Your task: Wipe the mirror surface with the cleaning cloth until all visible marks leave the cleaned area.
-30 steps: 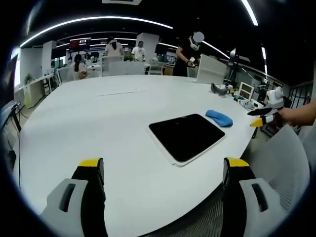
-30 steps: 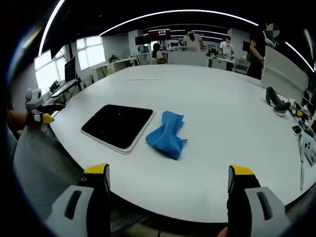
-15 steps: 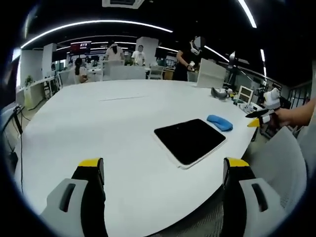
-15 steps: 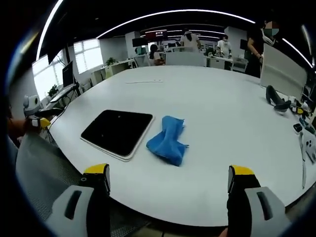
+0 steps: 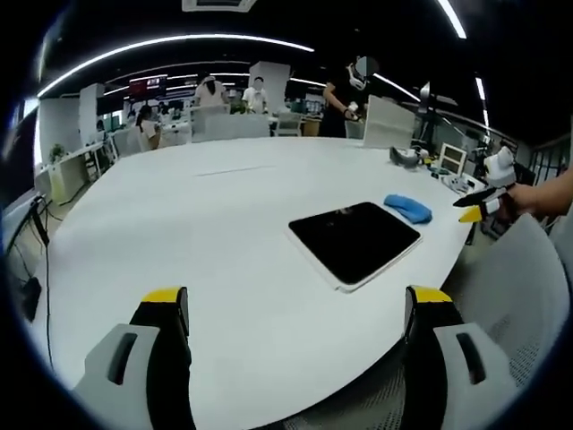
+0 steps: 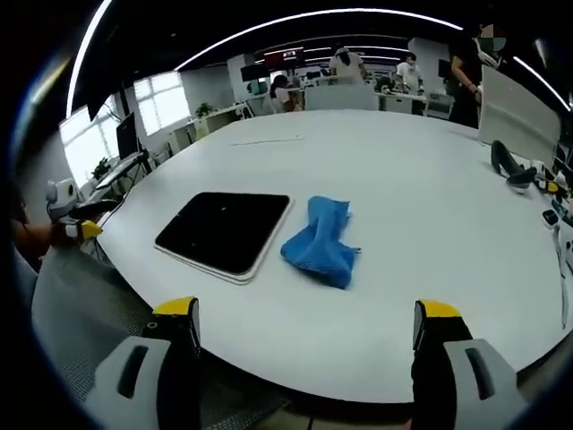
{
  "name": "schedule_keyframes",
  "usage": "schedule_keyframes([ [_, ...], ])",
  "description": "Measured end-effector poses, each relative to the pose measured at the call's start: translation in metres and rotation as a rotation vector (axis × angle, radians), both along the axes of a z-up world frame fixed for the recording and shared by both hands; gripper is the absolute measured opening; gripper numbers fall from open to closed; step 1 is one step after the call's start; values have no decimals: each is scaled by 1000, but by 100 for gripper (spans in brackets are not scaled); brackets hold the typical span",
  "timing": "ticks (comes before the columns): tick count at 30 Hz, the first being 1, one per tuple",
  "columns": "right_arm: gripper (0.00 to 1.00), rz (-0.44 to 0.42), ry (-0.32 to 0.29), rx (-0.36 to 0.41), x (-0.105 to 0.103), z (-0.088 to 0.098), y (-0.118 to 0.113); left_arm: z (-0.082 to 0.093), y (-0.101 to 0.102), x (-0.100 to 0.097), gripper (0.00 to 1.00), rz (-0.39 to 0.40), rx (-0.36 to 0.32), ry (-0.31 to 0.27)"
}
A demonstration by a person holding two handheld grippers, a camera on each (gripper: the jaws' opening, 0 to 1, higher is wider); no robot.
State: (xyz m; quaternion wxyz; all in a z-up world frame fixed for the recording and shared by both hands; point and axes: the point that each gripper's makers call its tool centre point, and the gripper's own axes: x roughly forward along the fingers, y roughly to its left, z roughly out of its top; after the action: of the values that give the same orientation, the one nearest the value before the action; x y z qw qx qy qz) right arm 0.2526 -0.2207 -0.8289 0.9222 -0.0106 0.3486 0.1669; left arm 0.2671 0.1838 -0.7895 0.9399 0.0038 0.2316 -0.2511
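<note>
A dark, white-framed mirror point(image 5: 354, 241) lies flat on the white table point(image 5: 179, 233), with the crumpled blue cloth point(image 5: 408, 208) just beyond its far right corner. In the right gripper view the mirror point(image 6: 225, 233) is left of centre and the cloth point(image 6: 324, 242) rests beside its right edge. My left gripper point(image 5: 294, 309) hovers open over the table's near edge, short of the mirror. Off the table's near rim, my right gripper point(image 6: 309, 318) is open, in front of the cloth. Each gripper also shows far off in the other view, the right point(image 5: 483, 206) and the left point(image 6: 73, 224), in a hand.
A grey mesh chair back point(image 6: 81, 305) stands close by the table edge. Small devices and cables point(image 6: 537, 193) lie along the table's right side. An upright white board point(image 5: 387, 133) stands at the far rim. Several people are at desks in the background.
Both views have shifted slightly: the mirror and cloth now sit a bit further right in each. Nothing on the table has moved, and both grippers stay open.
</note>
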Motion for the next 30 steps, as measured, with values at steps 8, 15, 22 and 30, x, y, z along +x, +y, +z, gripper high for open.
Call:
schedule_keyframes([
  [8,98,3,-72,-45,4,5,-5,-3,-3,-1,99,-17,-13,14],
  [15,98,-81,-58,24,6,8,-15,1,-6,2,99,-36,7,13],
  [22,98,-82,-48,29,9,10,-16,11,-1,6,99,-4,-4,-16],
  [30,98,-70,-69,17,13,14,-9,-1,-1,2,99,-16,12,5],
])
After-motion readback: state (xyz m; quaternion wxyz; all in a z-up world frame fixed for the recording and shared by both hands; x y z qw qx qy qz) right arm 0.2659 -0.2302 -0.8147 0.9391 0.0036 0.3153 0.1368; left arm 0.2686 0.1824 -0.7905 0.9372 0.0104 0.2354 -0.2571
